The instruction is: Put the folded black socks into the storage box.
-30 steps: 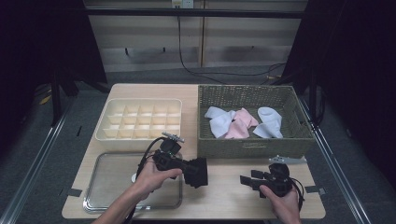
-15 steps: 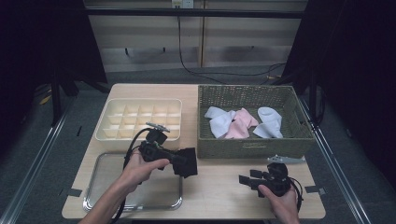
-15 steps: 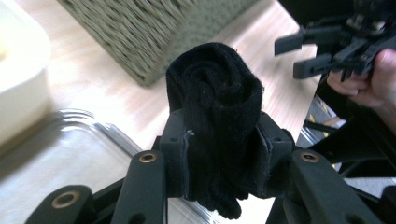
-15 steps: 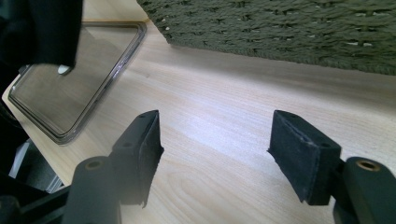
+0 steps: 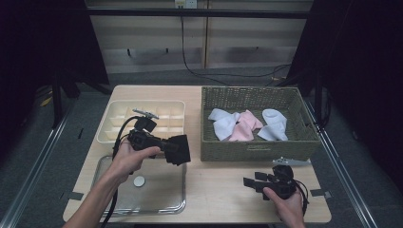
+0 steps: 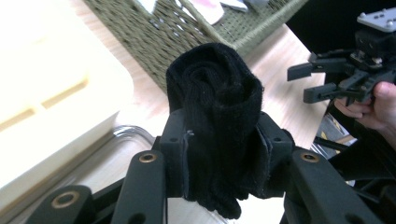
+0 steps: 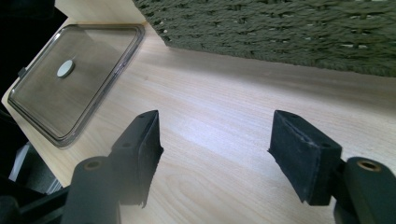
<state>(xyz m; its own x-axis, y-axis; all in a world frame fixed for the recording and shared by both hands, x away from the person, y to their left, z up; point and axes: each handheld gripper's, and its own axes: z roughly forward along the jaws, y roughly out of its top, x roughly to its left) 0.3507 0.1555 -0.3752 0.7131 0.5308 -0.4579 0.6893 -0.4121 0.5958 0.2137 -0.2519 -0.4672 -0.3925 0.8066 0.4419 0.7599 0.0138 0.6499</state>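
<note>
The left gripper (image 5: 183,151) is clamped on a rolled black sock (image 6: 215,116), its jaws pressing the bundle from both sides so that the roll stands up between them in the left gripper view. In the high view the sock (image 5: 177,149) hangs in the air above the gap between the cream divided tray (image 5: 110,124) and the clear lid (image 5: 157,190), just left of the woven basket (image 5: 256,149) and apart from all three. White and pink socks (image 5: 240,124) lie inside the basket. The right gripper (image 5: 251,182) rests low over the bare wooden table (image 5: 218,190) in front of the basket, its jaws spread wide with nothing between them; its own view shows tabletop in the gap (image 7: 215,140) and the lid (image 7: 74,88) off to the left, with a small round disc (image 7: 65,68) on it
</note>
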